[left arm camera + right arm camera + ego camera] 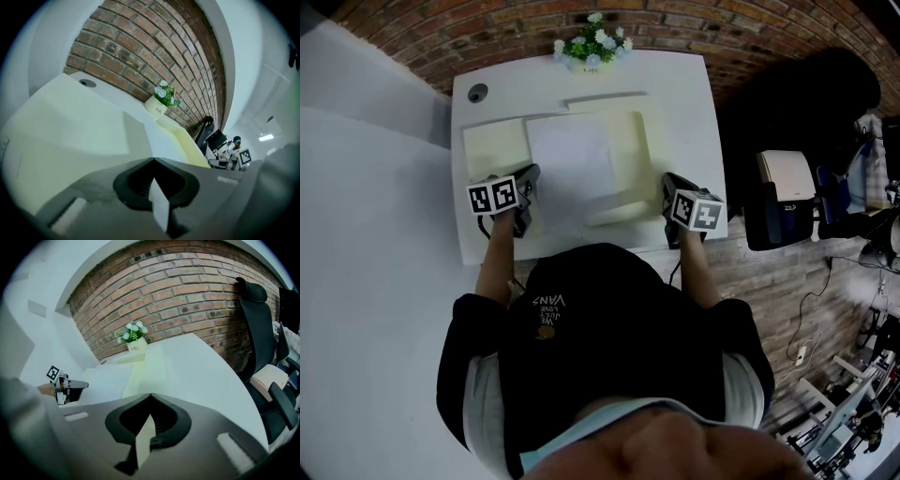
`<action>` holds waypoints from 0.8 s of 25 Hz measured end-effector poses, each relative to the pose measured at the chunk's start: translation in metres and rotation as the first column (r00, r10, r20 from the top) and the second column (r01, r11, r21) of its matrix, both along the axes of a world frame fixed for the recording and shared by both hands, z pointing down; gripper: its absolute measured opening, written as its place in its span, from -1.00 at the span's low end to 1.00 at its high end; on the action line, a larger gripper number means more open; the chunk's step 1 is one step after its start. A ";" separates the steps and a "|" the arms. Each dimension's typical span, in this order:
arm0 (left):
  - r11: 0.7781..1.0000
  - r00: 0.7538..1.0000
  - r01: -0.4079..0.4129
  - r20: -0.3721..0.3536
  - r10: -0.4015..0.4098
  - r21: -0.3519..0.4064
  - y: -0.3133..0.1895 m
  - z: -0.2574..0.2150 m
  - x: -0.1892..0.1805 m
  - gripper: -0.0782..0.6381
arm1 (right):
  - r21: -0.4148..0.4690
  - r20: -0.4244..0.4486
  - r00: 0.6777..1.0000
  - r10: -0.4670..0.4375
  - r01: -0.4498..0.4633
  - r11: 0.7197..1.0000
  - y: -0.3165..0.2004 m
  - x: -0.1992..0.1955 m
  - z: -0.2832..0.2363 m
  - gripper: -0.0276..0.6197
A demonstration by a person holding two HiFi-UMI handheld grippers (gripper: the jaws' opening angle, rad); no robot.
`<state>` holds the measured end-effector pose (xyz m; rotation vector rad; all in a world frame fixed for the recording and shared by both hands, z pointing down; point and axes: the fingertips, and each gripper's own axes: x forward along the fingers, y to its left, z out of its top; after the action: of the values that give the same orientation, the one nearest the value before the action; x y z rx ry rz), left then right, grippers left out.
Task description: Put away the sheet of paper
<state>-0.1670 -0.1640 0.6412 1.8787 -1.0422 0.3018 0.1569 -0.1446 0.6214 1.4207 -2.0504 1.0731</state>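
Observation:
The white sheet of paper (572, 150) lies flat on an opened pale yellow folder (633, 155) in the middle of the white table (680, 94). My left gripper (532, 173) rests at the folder's near left, its tips just beside the sheet's left edge, jaws shut with nothing between them. At the folder's near right edge my right gripper (666, 178) is also shut and empty. In the left gripper view the closed jaws (153, 159) point over the folder (70, 122). The right gripper view shows its closed jaws (150, 394), the sheet (105, 380) and the left gripper (70, 386).
A small pot of white flowers (592, 45) stands at the table's far edge against the brick wall. A cable hole (476, 92) sits at the far left corner. A black office chair (787, 197) stands to the right of the table.

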 end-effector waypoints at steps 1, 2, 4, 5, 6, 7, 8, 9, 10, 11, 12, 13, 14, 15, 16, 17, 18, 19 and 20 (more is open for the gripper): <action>1.000 1.000 -0.001 -0.003 0.001 -0.001 -0.001 0.000 0.002 -0.79 | -0.001 0.001 1.000 0.000 0.000 1.000 0.000 0.000 0.000 -0.91; 1.000 1.000 -0.003 -0.006 0.003 -0.003 -0.001 0.000 0.004 -0.79 | -0.002 0.003 1.000 0.000 0.000 1.000 0.000 0.000 0.000 -0.91; 1.000 1.000 -0.006 -0.009 0.006 -0.007 -0.002 0.001 0.007 -0.79 | -0.002 0.001 1.000 -0.001 0.001 1.000 0.001 0.000 -0.001 -0.91; 1.000 1.000 -0.008 -0.011 0.008 -0.008 -0.002 0.001 0.009 -0.79 | 0.000 -0.001 1.000 -0.002 0.002 1.000 0.001 0.000 -0.001 -0.91; 1.000 1.000 -0.009 -0.013 0.009 -0.008 -0.002 0.001 0.011 -0.79 | 0.001 -0.002 1.000 -0.004 0.004 1.000 0.001 0.000 -0.001 -0.91; 1.000 1.000 -0.011 -0.015 0.010 -0.008 -0.003 0.001 0.013 -0.79 | 0.002 -0.003 1.000 -0.004 0.004 1.000 0.001 0.000 -0.001 -0.91; 1.000 1.000 -0.011 -0.018 0.011 -0.009 -0.004 0.001 0.014 -0.79 | 0.001 -0.002 1.000 -0.005 0.005 1.000 0.001 0.000 -0.001 -0.91; 1.000 1.000 -0.012 -0.020 0.012 -0.010 -0.004 0.001 0.016 -0.79 | 0.000 -0.001 1.000 -0.005 0.005 1.000 0.001 0.000 0.000 -0.91; 1.000 1.000 -0.013 -0.023 0.013 -0.011 -0.005 0.002 0.017 -0.79 | 0.000 -0.001 1.000 -0.005 0.005 1.000 0.001 0.000 0.000 -0.91; 1.000 1.000 -0.014 -0.025 0.014 -0.012 -0.005 0.002 0.019 -0.79 | -0.001 -0.001 1.000 -0.006 0.006 1.000 0.001 0.000 0.000 -0.91; 1.000 1.000 -0.015 -0.028 0.014 -0.012 -0.006 0.002 0.020 -0.79 | 0.000 -0.002 1.000 -0.007 0.007 1.000 0.001 0.000 0.000 -0.91; 1.000 0.999 -0.016 -0.031 0.015 -0.013 -0.007 0.002 0.022 -0.79 | -0.001 -0.003 1.000 -0.008 0.008 1.000 0.001 0.000 0.001 -0.91; 1.000 0.999 -0.017 -0.035 0.016 -0.013 -0.007 0.002 0.024 -0.79 | -0.001 -0.003 1.000 -0.009 0.009 1.000 0.001 0.000 0.001 -0.91; 1.000 0.999 -0.017 -0.038 0.017 -0.014 -0.007 0.003 0.027 -0.79 | -0.002 -0.003 1.000 -0.010 0.010 1.000 0.001 0.001 0.000 -0.91; 1.000 0.999 -0.018 -0.040 0.018 -0.014 -0.007 0.003 0.028 -0.79 | -0.002 -0.003 1.000 -0.011 0.011 1.000 0.001 0.001 0.000 -0.91; 1.000 0.999 -0.019 -0.043 0.018 -0.015 -0.008 0.003 0.030 -0.79 | -0.003 -0.003 1.000 -0.012 0.012 1.000 0.001 0.001 0.000 -0.91; 1.000 0.999 -0.019 -0.046 0.018 -0.016 -0.008 0.003 0.032 -0.79 | -0.003 -0.003 1.000 -0.012 0.012 1.000 0.001 0.001 0.000 -0.91; 1.000 0.999 -0.019 -0.049 0.018 -0.016 -0.009 0.003 0.034 -0.79 | -0.003 -0.003 1.000 -0.013 0.013 1.000 0.001 0.001 0.000 -0.91; 1.000 0.998 -0.020 -0.052 0.019 -0.017 -0.010 0.004 0.036 -0.79 | -0.003 -0.003 1.000 -0.014 0.014 1.000 0.001 0.001 0.000 -0.91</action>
<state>-0.1309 -0.1737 0.6449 1.8724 -0.9841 0.2709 0.1577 -0.1436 0.6215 1.4038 -2.0528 1.0677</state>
